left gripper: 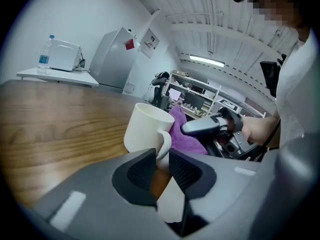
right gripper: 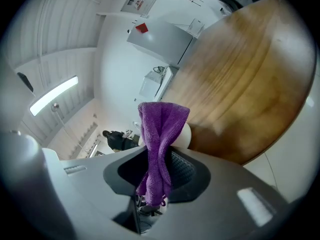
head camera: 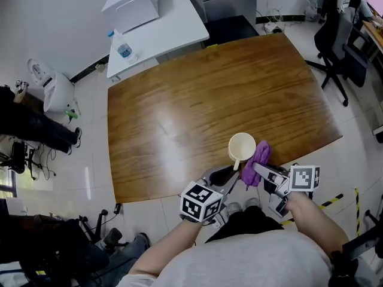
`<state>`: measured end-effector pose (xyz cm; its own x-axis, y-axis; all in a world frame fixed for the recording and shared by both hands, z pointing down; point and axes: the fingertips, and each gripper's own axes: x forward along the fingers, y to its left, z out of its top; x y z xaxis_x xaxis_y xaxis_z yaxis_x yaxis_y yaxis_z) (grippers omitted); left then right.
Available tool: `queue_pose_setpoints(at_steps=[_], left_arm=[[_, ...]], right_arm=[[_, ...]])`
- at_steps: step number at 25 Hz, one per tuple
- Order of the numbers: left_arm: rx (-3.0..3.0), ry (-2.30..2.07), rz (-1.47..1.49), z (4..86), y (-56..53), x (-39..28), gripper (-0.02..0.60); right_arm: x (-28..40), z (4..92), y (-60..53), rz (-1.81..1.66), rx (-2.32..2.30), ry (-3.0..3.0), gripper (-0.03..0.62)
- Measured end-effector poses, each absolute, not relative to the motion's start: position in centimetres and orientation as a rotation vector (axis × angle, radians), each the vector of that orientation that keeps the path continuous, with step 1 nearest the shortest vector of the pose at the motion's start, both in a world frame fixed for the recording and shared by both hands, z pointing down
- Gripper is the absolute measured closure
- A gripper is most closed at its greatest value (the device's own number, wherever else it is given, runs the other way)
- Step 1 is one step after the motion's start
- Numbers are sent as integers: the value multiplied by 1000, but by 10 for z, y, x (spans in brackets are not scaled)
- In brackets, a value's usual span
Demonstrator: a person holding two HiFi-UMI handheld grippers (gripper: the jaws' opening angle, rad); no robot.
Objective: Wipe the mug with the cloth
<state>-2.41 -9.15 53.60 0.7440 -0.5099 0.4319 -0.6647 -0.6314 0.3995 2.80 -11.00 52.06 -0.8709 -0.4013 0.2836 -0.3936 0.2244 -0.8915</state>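
A cream mug (head camera: 242,145) stands upright near the front edge of the wooden table (head camera: 179,112), its handle (left gripper: 164,144) turned toward me. My left gripper (head camera: 232,173) has that handle between its jaws, and the pads look closed on it (left gripper: 161,166). A purple cloth (head camera: 257,160) hangs bunched from my right gripper (head camera: 261,171), which is shut on it (right gripper: 159,166). The cloth (left gripper: 185,131) rests against the mug's right side. In the right gripper view the cloth (right gripper: 160,134) hides most of the mug (right gripper: 185,136).
A white side table (head camera: 158,31) with a printer (head camera: 131,5) and a water bottle (head camera: 124,46) stands beyond the far left corner. Office chairs (head camera: 335,40) are at the back right. A person in dark clothes (head camera: 30,127) is at the left.
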Motion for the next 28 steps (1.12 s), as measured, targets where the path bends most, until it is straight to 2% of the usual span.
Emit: queue_pose_setpoints(at_steps=[8, 15, 21, 25, 28], left_arm=[[2401, -899, 374, 539, -95, -32, 514], [2426, -883, 351, 535, -93, -34, 512], [2439, -921, 252, 520, -94, -47, 449], [2502, -983, 140, 472, -76, -48, 456], [2590, -1046, 87, 429, -47, -45, 498]], right_arm=[[27, 570, -109, -1813, -915, 2610, 488], [28, 564, -107, -1763, -956, 2663, 488], [48, 515, -103, -1526, -969, 2755, 488], [67, 452, -83, -1237, -866, 2909, 488], [73, 409, -56, -1037, -754, 3002, 488]])
